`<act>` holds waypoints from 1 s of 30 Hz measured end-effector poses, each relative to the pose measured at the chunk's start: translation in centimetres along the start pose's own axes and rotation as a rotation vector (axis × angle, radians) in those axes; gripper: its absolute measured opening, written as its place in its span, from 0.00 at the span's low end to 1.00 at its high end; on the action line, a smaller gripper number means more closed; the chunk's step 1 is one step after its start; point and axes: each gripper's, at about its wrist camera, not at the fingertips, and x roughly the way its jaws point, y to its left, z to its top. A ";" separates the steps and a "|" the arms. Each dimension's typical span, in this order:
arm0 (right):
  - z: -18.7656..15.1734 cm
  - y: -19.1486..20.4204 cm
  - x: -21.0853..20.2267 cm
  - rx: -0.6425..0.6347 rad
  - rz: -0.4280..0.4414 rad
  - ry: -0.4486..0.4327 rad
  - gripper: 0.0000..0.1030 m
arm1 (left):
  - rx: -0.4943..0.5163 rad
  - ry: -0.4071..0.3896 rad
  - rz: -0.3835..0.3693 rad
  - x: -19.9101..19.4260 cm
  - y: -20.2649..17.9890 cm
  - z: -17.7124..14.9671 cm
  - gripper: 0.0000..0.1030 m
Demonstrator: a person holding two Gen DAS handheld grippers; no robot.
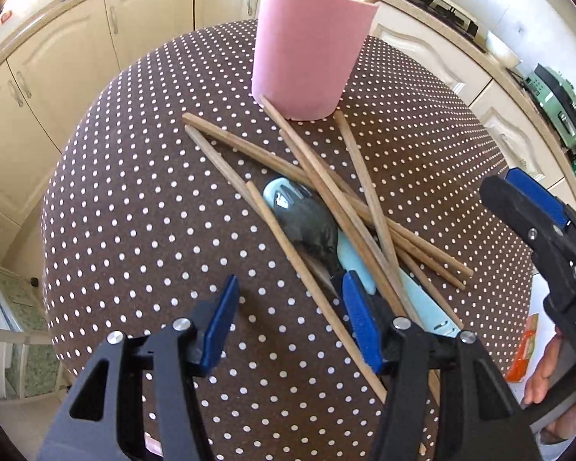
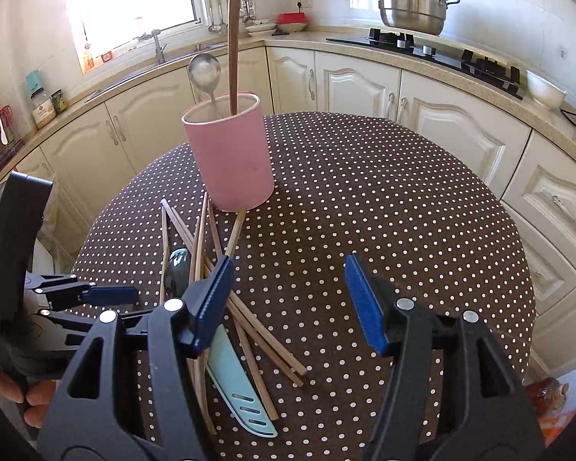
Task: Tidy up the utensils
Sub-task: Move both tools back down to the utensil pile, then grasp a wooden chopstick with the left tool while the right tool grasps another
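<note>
A pink cup [image 1: 307,46] stands on the polka-dot table [image 1: 134,199]; it [image 2: 230,157] holds a metal spoon [image 2: 205,73] and a wooden stick [image 2: 233,53]. In front of it lies a pile of several wooden chopsticks [image 1: 349,207], a dark spoon [image 1: 307,223] and a light-blue knife [image 2: 238,384]. My left gripper [image 1: 288,322] is open just above the pile's near end, its right finger by the spoon's neck. My right gripper [image 2: 288,303] is open, hovering to the right of the pile; it also shows in the left wrist view [image 1: 533,223].
Cream kitchen cabinets [image 2: 357,84] and a counter curve behind the table. A steel pot [image 2: 411,0] sits on the hob, a sink tap [image 2: 158,44] by the window. An orange packet [image 1: 522,353] lies off the table's right edge.
</note>
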 end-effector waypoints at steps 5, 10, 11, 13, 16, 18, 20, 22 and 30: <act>-0.1 -0.2 0.2 -0.002 0.014 0.022 0.58 | 0.008 0.011 0.011 -0.2 -0.4 0.6 0.54; 0.0 -0.5 0.5 0.003 0.023 0.033 0.59 | 0.000 0.015 0.004 -0.6 -0.2 0.1 0.54; 0.0 -0.5 0.6 0.003 0.023 0.036 0.59 | -0.011 0.019 -0.005 -0.8 0.1 -0.1 0.53; 0.0 -0.5 0.6 0.001 0.026 0.037 0.59 | -0.034 0.016 -0.025 -1.5 0.9 -0.7 0.53; 0.0 -0.5 0.9 0.003 0.026 0.043 0.59 | -0.013 0.015 0.002 -1.0 0.7 -0.6 0.53; 0.1 -0.3 0.9 0.001 0.028 0.043 0.59 | -0.022 0.019 0.003 -1.0 0.7 -0.3 0.53; 0.1 -0.1 1.0 -0.006 0.029 0.048 0.59 | -0.003 0.012 0.023 -0.8 0.2 -0.2 0.54; 0.2 0.0 1.1 -0.013 0.028 0.052 0.59 | 0.003 0.018 0.036 -0.7 0.0 0.0 0.54; 0.5 0.1 1.7 -0.021 0.019 0.073 0.59 | 0.034 0.038 0.073 -0.4 0.0 0.1 0.38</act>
